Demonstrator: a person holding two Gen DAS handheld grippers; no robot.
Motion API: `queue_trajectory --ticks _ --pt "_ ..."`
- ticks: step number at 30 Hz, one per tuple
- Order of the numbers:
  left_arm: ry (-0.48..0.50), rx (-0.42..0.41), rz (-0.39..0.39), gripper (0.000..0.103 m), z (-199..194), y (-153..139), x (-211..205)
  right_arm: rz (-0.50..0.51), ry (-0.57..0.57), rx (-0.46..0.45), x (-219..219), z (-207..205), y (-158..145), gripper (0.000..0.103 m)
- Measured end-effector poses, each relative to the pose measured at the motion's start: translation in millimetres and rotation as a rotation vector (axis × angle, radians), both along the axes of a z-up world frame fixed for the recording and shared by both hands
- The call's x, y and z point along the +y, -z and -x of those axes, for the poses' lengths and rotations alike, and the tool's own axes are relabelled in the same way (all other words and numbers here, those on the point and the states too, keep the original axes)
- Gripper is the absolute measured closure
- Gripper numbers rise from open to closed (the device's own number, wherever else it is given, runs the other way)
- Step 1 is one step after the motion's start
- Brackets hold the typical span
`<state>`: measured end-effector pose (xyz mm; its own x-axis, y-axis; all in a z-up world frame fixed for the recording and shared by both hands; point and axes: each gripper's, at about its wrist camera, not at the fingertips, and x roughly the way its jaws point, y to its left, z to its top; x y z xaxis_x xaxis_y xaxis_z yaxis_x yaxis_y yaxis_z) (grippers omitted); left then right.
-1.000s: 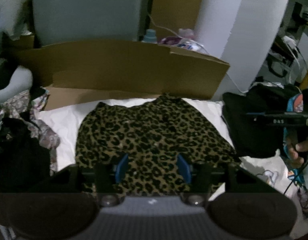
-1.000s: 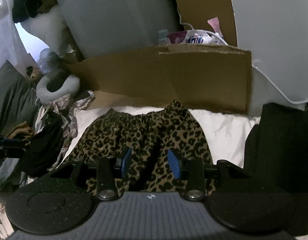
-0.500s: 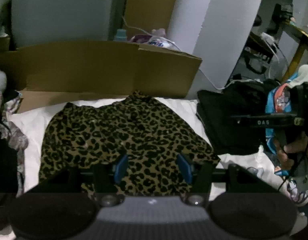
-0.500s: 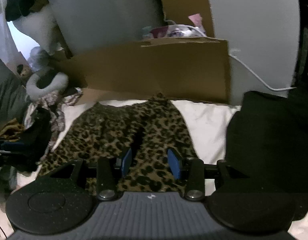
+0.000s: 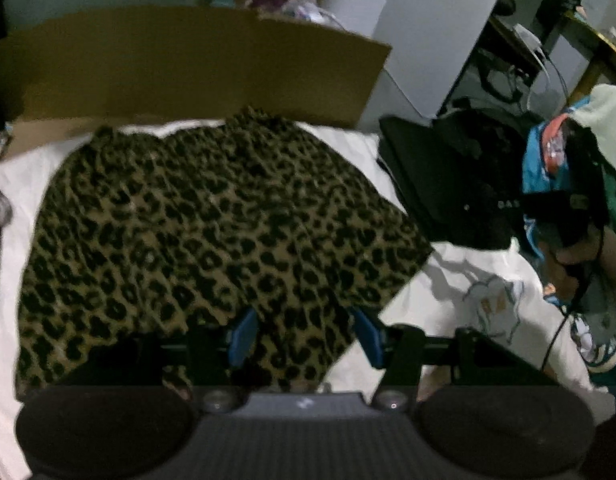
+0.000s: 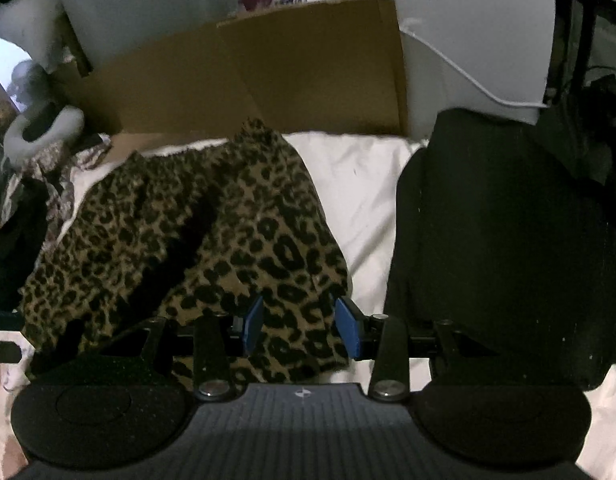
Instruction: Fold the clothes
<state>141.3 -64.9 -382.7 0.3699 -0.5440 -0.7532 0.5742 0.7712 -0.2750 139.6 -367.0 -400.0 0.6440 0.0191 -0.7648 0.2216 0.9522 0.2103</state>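
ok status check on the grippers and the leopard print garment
Left gripper open, right gripper open, both low over the hem. Leopard print garment spread on white sheet, unfolded. Black folded clothing lies beside it, apart.

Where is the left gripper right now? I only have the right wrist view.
Observer: The left gripper is open over the near hem of the leopard-print garment, with fabric showing between its fingers. I cannot tell whether it touches the fabric.
Operator: What lies near the garment's near right corner? My view is blocked there.
Observer: A white fabric with a cartoon print lies just right of that corner, in front of the black clothing.
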Motion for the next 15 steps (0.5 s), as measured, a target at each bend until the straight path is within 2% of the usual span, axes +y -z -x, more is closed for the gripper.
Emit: queue_trajectory --ticks 9,15 --pt "0.071 0.015 -0.072 0.046 8.0 44.7 -14.4 0.033 0.031 0.079 -5.9 2.8 32.5 0.056" --pt "0.118 0.003 -0.142 0.046 13.1 71.3 -21.4 0.009 0.012 0.081 -4.2 -2.3 51.2 0.056"
